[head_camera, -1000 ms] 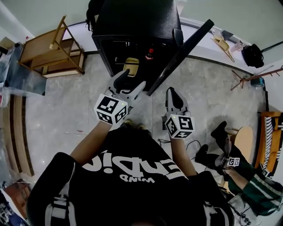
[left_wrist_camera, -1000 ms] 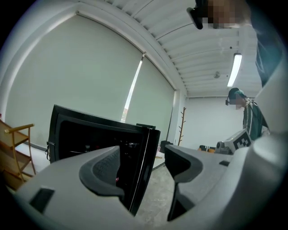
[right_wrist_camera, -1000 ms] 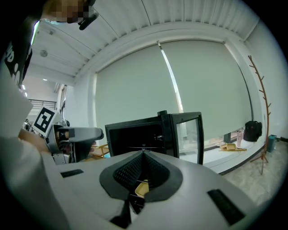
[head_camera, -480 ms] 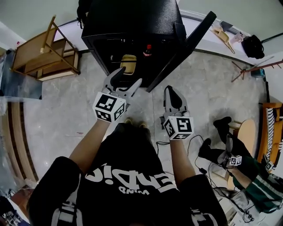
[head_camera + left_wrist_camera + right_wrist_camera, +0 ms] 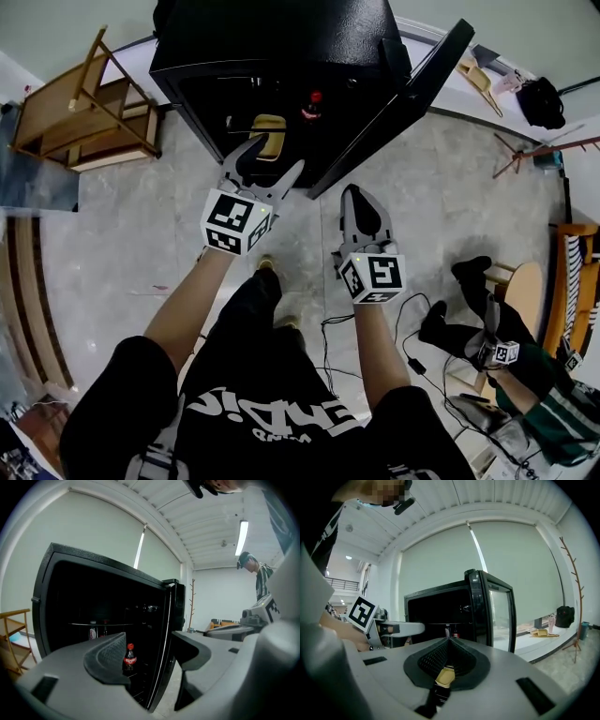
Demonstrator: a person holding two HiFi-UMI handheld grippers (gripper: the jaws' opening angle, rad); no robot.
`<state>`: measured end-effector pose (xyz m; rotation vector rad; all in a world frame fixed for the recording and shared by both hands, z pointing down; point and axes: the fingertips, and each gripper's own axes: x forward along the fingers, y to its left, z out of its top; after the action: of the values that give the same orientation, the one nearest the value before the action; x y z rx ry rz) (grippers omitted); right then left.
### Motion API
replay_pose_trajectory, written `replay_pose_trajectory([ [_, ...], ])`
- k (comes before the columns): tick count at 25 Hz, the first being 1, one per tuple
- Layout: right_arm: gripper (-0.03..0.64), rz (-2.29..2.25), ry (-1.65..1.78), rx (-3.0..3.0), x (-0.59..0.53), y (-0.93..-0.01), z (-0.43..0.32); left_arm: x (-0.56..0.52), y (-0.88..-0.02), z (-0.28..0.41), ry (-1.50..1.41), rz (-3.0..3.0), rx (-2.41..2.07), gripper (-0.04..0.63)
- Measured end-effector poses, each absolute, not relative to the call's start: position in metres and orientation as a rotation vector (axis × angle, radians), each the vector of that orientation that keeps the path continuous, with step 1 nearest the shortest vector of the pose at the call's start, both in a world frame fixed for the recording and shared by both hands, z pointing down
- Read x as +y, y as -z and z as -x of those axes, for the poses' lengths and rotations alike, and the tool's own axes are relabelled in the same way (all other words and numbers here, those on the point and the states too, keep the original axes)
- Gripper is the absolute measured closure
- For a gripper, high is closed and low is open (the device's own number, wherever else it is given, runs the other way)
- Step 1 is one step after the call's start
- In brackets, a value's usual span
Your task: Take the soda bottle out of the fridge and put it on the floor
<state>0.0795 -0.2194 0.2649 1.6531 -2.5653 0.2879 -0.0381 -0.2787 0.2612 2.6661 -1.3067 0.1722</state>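
In front of the open fridge (image 5: 281,37), the task stood at its reaching step. The soda bottle (image 5: 314,101) stood upright on a shelf inside, red cap up, with nothing touching it. The left gripper (image 5: 270,161) hung near the fridge mouth with its fingers (image 5: 110,656) wide apart and nothing between them; its own view framed the bottle well beyond the tips. The right gripper (image 5: 353,199) hung near the door's lower edge, fingers (image 5: 440,660) pressed together. A small yellow bit showed low in their seam, and I could not tell what it was.

The next move probably called for carrying the left gripper into the dark cavity, setting the fingers around the bottle's body and closing.

The door (image 5: 403,103) stood swung out to the right, its edge close beside the path, and the shelf edge crossed above the bottle. The floor (image 5: 141,234) to the near left looked bare, while a cable (image 5: 337,323) trailed at the near right.
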Motion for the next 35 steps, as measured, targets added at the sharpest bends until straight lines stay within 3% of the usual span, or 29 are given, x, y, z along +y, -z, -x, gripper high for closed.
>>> replay_pose_trajectory([
  [14, 0.594, -1.665, -0.288, -2.618, -0.214, -0.313, -0.074, -0.298, -0.335, 0.03, -0.156, -2.626, -1.4, 0.293],
  [35, 0.594, -1.659, -0.32, -2.629, -0.246, -0.396, -0.078, -0.415, -0.458, -0.017, -0.233, -2.629, -1.384, 0.287],
])
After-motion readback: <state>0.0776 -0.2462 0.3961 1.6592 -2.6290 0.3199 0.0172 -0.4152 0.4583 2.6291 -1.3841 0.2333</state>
